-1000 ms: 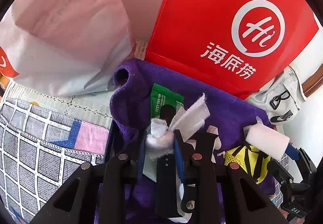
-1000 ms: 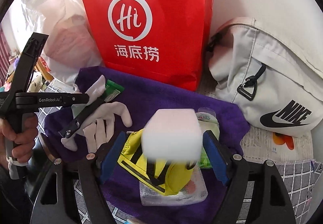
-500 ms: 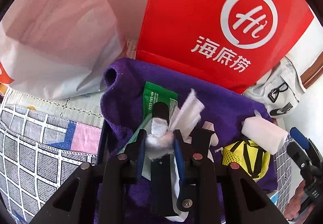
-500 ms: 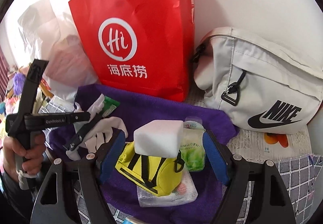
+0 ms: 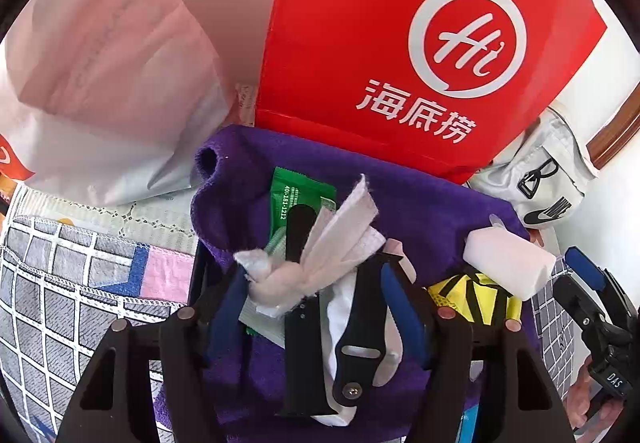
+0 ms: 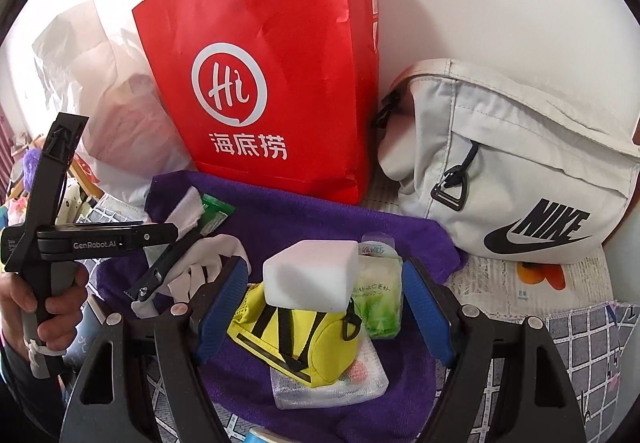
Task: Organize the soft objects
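Observation:
A purple towel (image 5: 420,211) (image 6: 304,219) holds the soft things. My left gripper (image 5: 316,299) is open with a bunched white cloth strip (image 5: 320,255) lying between its blue pads; a black strap (image 5: 304,327), a white glove (image 6: 216,255) and a green packet (image 5: 288,199) lie under it. My right gripper (image 6: 324,307) is open and empty. A white sponge block (image 6: 312,275) (image 5: 508,263) rests on a yellow mesh pouch (image 6: 304,335) between and beyond its pads, with a green wipes pack (image 6: 380,287) beside it.
A red paper bag (image 6: 264,83) stands behind the towel. A white Nike bag (image 6: 516,171) is at the right, a white plastic bag (image 5: 104,75) at the left. A checked cloth (image 5: 60,283) covers the surface. A clear packet (image 6: 332,383) lies under the pouch.
The right gripper let go of the white sponge and drew back, leaving it on the yellow pouch. The left gripper's jaws opened; the white cloth strip now lies loose between them.

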The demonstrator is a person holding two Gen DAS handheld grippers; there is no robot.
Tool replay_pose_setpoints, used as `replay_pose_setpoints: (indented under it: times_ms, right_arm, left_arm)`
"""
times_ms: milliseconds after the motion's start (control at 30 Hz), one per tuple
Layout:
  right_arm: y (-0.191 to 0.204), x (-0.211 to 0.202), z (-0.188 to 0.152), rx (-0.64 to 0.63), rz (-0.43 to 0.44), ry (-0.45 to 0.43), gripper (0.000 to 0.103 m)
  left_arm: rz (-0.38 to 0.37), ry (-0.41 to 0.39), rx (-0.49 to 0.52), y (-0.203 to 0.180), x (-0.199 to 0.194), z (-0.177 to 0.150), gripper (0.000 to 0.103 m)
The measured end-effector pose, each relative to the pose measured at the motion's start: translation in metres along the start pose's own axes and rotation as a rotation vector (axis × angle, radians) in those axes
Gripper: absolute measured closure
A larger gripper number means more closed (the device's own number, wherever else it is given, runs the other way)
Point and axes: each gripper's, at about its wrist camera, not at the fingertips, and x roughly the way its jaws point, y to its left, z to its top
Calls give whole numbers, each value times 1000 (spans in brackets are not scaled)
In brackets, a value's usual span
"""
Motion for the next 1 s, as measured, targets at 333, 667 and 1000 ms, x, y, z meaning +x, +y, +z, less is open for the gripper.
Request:
replay_pose_setpoints:
  times_ms: [333,667,1000]
  right_arm:
    - [-13,10,0,85,-23,36,11]
    - [-5,-2,-7,39,-94,47,6]
    - [16,-69,-33,60,-159,18,0]
  left_arm:
    - [-11,25,13,-6,-6,-1,35]
    - [26,28,75,-31,-27,-8,28]
    - [59,1,112,-49,-93,-52,22]
